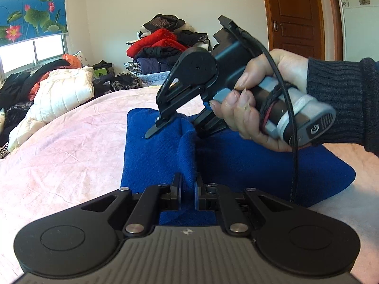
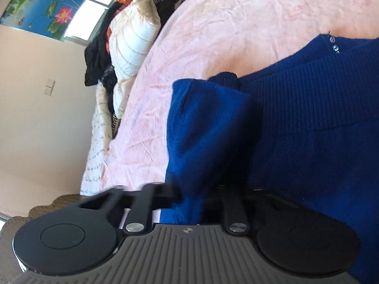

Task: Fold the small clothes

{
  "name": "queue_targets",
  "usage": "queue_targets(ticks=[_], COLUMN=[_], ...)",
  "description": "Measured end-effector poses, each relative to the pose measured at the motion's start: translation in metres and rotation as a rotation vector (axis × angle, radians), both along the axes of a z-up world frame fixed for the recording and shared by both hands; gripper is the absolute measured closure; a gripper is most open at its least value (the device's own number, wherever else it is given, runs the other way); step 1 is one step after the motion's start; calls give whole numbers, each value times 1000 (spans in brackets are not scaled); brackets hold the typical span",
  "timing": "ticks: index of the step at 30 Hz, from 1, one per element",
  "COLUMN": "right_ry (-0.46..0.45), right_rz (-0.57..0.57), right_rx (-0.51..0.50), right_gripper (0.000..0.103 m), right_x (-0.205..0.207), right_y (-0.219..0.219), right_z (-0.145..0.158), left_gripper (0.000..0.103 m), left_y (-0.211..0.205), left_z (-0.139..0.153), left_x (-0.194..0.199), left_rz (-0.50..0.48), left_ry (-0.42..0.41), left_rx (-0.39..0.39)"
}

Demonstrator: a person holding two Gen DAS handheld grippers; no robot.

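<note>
Blue knit sweater (image 1: pixel 151 146) is lying on the pink bedspread (image 1: pixel 59 146), with bare bed lying open to its left and far side. Left gripper (image 1: pixel 188 189) is pinching a raised ridge of the knit between nearly closed jaws. Right gripper (image 1: pixel 175 127), held in a hand (image 1: pixel 258 99), is biting the same ridge farther along. Piled clothes (image 1: pixel 163 47) and a white quilt (image 1: pixel 61 94) are crowding the far edge.

Seen from the right wrist, a sweater fold (image 2: pixel 203 127) is sitting clamped in the right gripper (image 2: pixel 191 196), pink bedspread (image 2: pixel 213 23) lying open beyond.
</note>
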State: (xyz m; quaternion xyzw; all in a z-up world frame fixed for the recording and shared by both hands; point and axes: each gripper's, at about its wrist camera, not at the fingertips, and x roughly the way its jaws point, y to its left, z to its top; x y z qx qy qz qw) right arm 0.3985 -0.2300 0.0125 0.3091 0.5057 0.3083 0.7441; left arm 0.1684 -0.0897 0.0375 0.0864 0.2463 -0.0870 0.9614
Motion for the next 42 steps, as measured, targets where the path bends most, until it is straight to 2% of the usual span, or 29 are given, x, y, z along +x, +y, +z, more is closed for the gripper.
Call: queue_targets(ticks=[4, 11, 15, 19, 24, 27, 31, 34, 36, 38, 41, 42], right_ry=[-97, -254, -266, -238, -210, -213, -188, -156, -152, -145, -126, -123], right_rz=[58, 149, 137, 98, 43, 40, 30, 0, -9, -17, -80, -117], right_rx=[-73, -294, -357, -383, -357, -334, -319, -250, -239, -244, -197, -180], right_gripper=[86, 86, 86, 86, 86, 87, 87, 87, 87, 88, 78, 72], right_x=[-2, -8, -9, -10, -12, -14, -12, -12, -12, -12, -15, -17], right_y=[-1, -34, -70, -103, -130, -134, -137, -146, -149, -150, -161, -168], right_z=[20, 60, 64, 54, 41, 40, 29, 23, 19, 13, 9, 11], left_gripper=[94, 94, 94, 94, 94, 94, 94, 94, 94, 93, 91, 85], left_y=[-5, -46, -75, -105, -127, -132, -136, -126, -117, -104, -81, -69], left_z=[7, 20, 22, 14, 7, 4, -3, 0, 2, 3, 10, 13], left_x=[0, 4, 6, 8, 8, 5, 7, 2, -6, -6, 0, 3], left_rz=[-19, -119, -197, -263, -301, -335, -320, -343, -350, -332, -263, -232], left_ry=[3, 3, 17, 50, 115, 105, 121, 94, 75, 88, 110, 112], left_rx=[-36, -98, -129, -135, -160, -149, -146, -135, -122, -131, -150, -158])
